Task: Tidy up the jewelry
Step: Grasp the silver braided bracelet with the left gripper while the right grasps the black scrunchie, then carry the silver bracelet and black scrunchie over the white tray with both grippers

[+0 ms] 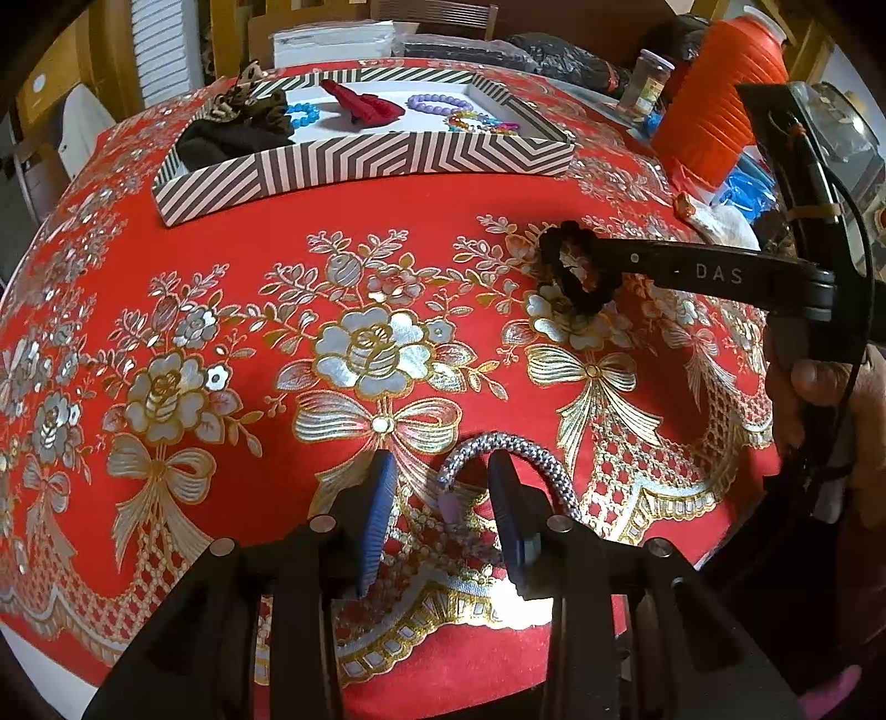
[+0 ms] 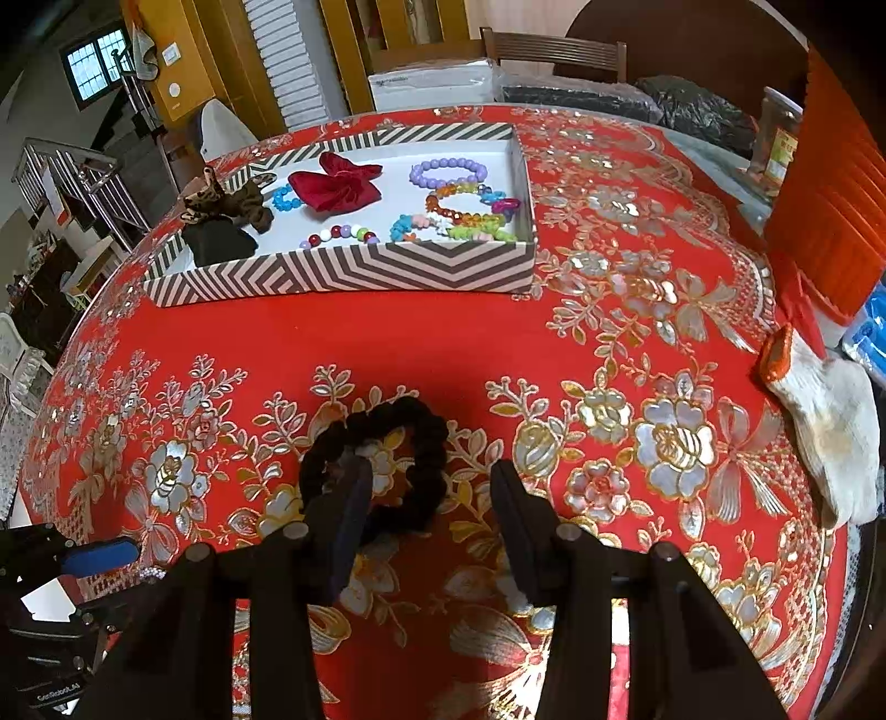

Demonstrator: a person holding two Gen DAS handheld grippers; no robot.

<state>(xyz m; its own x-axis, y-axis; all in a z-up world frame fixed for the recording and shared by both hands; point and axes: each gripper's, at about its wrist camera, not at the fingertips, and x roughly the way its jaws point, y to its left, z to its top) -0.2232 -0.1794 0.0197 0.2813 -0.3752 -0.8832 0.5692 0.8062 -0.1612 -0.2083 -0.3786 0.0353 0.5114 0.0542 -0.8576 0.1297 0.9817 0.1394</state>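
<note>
While both tongs gape, black scrunchie [image 2: 387,465] under right tongs [image 2: 429,531], grey cord [image 1: 498,459] at left tongs [image 1: 443,515]

Beyond my table's far edge: wooden chair [image 2: 556,52], yellow wooden door frames [image 2: 338,61], white louvred panel [image 2: 288,61]. Barred window [image 2: 94,61] high left, daylight through it. Metal stair railing [image 2: 72,177] below.
</note>
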